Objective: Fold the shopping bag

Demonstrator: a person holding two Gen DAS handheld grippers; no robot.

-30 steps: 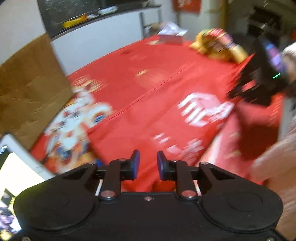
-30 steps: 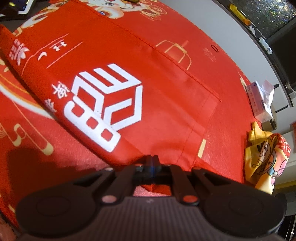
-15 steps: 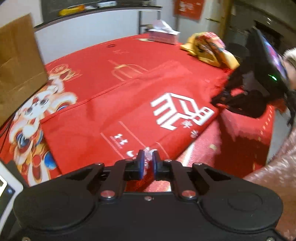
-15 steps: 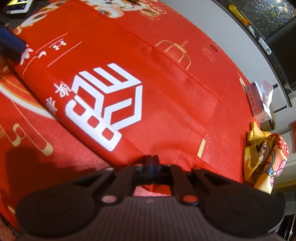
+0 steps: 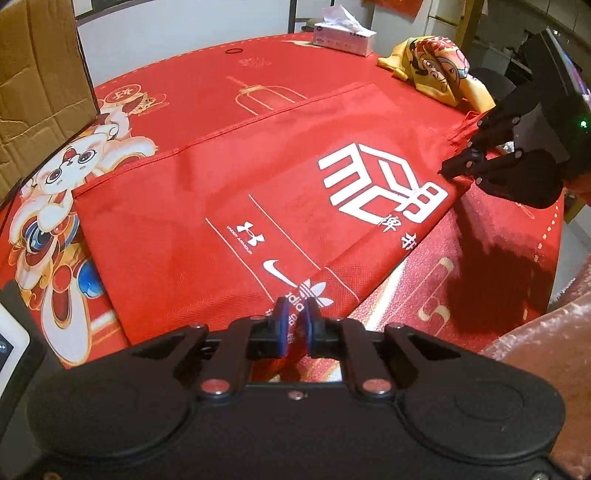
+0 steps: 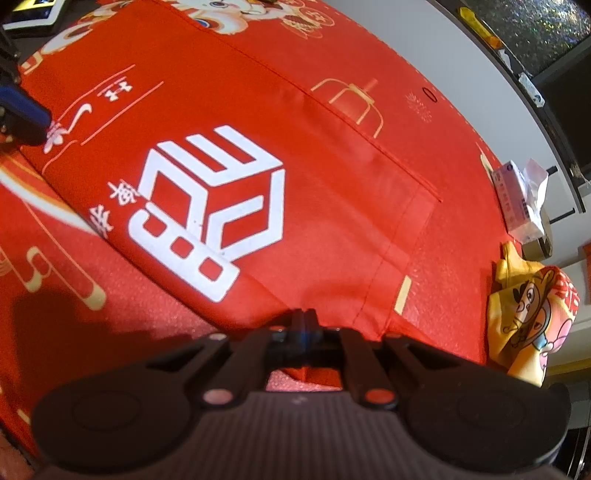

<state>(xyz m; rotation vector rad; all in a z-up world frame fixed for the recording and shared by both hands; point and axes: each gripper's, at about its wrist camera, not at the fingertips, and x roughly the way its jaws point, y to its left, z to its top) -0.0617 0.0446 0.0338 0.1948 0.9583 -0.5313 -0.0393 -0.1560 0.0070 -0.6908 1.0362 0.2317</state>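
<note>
**Item: red shopping bag, part folded, on the round table**

We found the shopping bag (image 5: 229,206) lying flat on the red tablecloth (image 5: 207,88), its near long edge already turned over so that the white cube logo (image 6: 210,210) faced up. The cloth looked like thin non-woven fabric: light, limp, matte and not slippery, with nothing fragile about it. We judged that it would hold a crease only loosely and sag wherever it was lifted unsupported.

Holds. We recorded the left gripper (image 5: 294,322) with its blue pads (image 5: 281,325) nearly together, pinching the bag's near edge by the small printed logos. The right gripper (image 6: 303,325) was fully closed on the bag's edge at the other end, beside the cube logo; the left wrist view confirmed its tips on the fabric.

Handling note. With both ends of one edge taken, we judged the sensible hold to be just these corners, kept taut between the hands so that the edge would travel as one straight line.

Nearby, apart from the bag: a tissue box (image 5: 345,35), a yellow printed bag (image 5: 439,62), a cardboard box (image 5: 37,77).
</note>
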